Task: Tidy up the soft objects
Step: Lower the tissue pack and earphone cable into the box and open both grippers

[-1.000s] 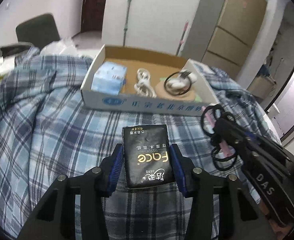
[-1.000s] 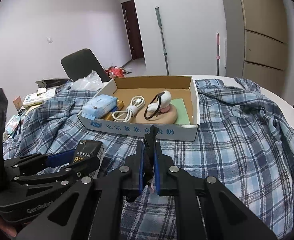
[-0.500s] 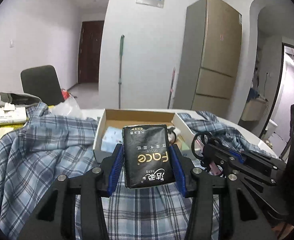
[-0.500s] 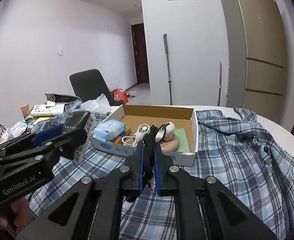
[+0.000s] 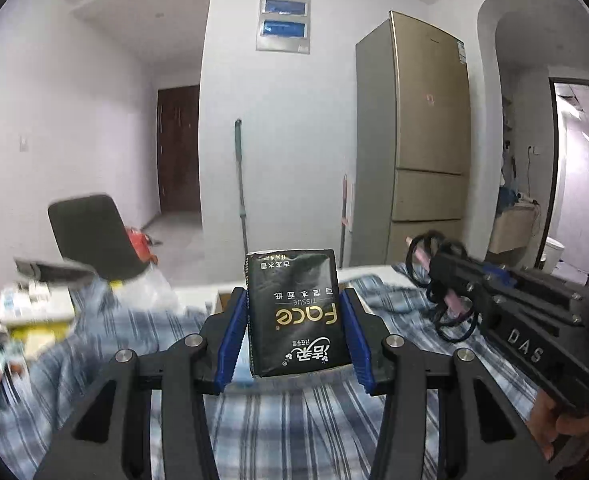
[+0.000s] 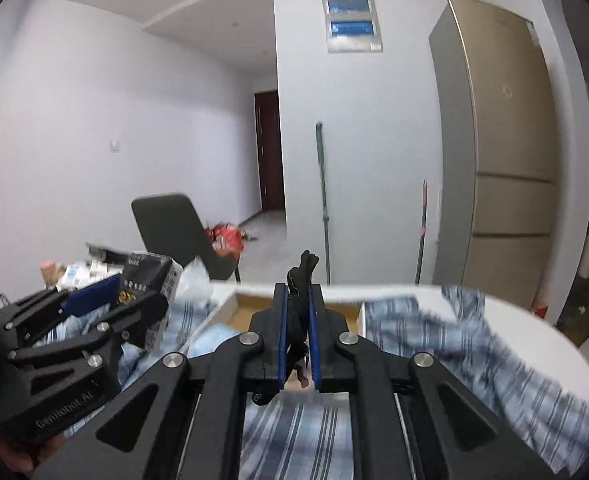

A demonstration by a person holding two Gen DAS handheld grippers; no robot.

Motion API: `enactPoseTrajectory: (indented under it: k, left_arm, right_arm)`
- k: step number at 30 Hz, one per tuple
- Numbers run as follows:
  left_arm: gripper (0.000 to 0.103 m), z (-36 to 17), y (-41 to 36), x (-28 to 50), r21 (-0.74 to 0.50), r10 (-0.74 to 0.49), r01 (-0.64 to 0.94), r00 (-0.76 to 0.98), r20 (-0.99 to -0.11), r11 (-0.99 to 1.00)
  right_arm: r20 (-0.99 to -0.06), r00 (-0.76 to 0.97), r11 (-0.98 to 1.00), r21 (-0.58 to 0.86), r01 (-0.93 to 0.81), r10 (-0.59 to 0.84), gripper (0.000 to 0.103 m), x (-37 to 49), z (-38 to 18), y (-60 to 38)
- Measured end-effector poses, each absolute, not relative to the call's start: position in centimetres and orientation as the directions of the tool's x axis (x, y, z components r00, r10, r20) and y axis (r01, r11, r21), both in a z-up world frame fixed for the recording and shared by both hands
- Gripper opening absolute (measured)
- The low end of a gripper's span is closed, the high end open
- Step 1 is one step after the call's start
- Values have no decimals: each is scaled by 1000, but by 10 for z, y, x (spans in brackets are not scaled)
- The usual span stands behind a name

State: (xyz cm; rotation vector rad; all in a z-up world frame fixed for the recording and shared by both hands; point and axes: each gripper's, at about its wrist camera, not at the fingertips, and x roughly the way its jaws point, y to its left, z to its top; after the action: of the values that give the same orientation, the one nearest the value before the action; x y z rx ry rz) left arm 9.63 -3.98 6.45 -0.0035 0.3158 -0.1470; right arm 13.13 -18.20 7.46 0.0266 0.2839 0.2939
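Note:
My left gripper (image 5: 294, 320) is shut on a black tissue pack (image 5: 294, 312) and holds it upright above the table; the pack also shows in the right wrist view (image 6: 146, 280). My right gripper (image 6: 296, 320) is shut on a bundle of black hair ties with a pink piece (image 6: 300, 280), also seen from the left wrist view (image 5: 438, 280). Both are raised and tilted up over the open cardboard box (image 6: 250, 300), whose inside is mostly hidden behind the fingers.
A blue plaid shirt (image 6: 454, 344) covers the round white table. Boxes and papers lie at the table's left (image 5: 30, 308). A dark chair (image 6: 174, 232), a mop (image 6: 322, 200) and a tall fridge (image 6: 502, 140) stand beyond.
Both grippers have lifted and tilted upward with their loads. The box has dropped low in both views and the room's walls fill them.

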Motion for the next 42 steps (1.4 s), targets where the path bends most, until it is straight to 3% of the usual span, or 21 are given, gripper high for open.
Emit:
enactPoseTrajectory:
  k: [6,10,14,18,31,42]
  left_arm:
    - [49,92,-37,131,-72,-180,167,945,-274,983]
    - [49,93,-28,163,-120,-175,146,942,-286,982]
    - [49,88,-31,187,-68,-157,143,940,-303,987]
    - [49,75,-31,200,-75,-159,142,928,-337,987]
    - [49,3,-35,247,-91,-170,144,800,-576,985]
    - [49,-30,-44,258,-37,-145,158,761,-633,987]
  right_arm:
    - [-214,952,975,57,-214,221,8,161,104,-181]
    - [-229,949,976,70,-206,216,8,184,105,-178]
    - [-253,944,977,58,-203,211,8,208,91,-175]
    - [-337,914,974,95,-203,224,8,226,62,-176]
    - [-560,801,973,49,-226,214,8,270,-9,-175]
    - [-678,680,959,157,-236,278,8,288,-46,-176]
